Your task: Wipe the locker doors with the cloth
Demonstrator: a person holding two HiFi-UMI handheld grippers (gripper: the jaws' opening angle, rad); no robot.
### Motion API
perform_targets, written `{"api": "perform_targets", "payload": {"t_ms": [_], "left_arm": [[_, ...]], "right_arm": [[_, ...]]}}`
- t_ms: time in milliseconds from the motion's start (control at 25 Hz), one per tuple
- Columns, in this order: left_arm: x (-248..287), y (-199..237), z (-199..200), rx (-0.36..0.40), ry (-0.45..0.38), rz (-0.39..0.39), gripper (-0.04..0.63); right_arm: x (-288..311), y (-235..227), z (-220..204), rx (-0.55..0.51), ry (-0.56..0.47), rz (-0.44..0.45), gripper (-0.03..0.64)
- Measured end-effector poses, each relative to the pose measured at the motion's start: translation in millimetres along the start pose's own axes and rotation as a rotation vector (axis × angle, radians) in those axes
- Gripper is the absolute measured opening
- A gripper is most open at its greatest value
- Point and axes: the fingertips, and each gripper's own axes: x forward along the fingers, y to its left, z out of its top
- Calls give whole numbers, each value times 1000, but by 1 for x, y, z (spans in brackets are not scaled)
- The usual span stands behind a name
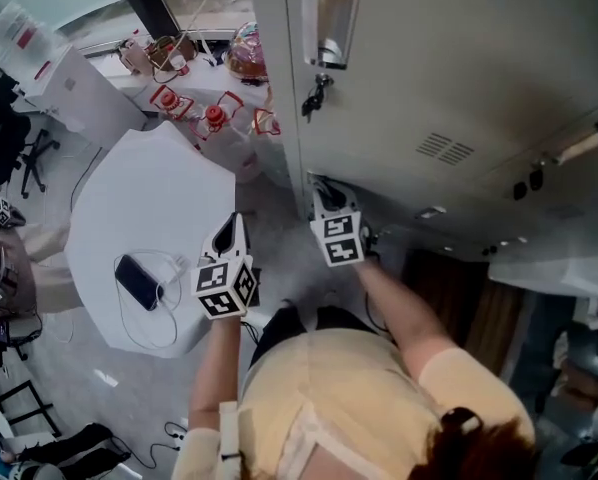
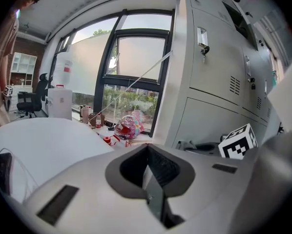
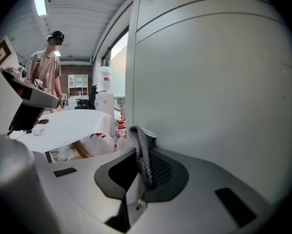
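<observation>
A grey knitted cloth [image 3: 142, 156] is pinched in my right gripper [image 3: 145, 177], which is shut on it. The cloth's free end pokes up past the jaws, close against the grey locker door [image 3: 209, 82]. From the head view the right gripper [image 1: 326, 196] is at the left edge of the lower locker door [image 1: 399, 203], below the upper door [image 1: 459, 68] with its key [image 1: 316, 94]. My left gripper [image 1: 234, 233] is held apart over the floor beside the white table; its jaws [image 2: 148, 168] are shut with nothing in them.
The white table [image 1: 149, 193] at the left carries a phone [image 1: 137, 280] on a cable. Red items [image 1: 214, 116] and a colourful ball [image 1: 247, 50] lie by the window. A person [image 3: 44, 72] stands beyond the table. An office chair [image 1: 19, 148] is at far left.
</observation>
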Motion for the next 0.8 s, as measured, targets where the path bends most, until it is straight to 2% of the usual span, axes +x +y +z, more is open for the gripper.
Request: {"api": "perform_targets", "payload": {"t_ms": [800], "left_arm": [[52,-95,-2,87,48,-209,2]], "right_arm": [[-57,-74,-37,79,3,-140,29]]}}
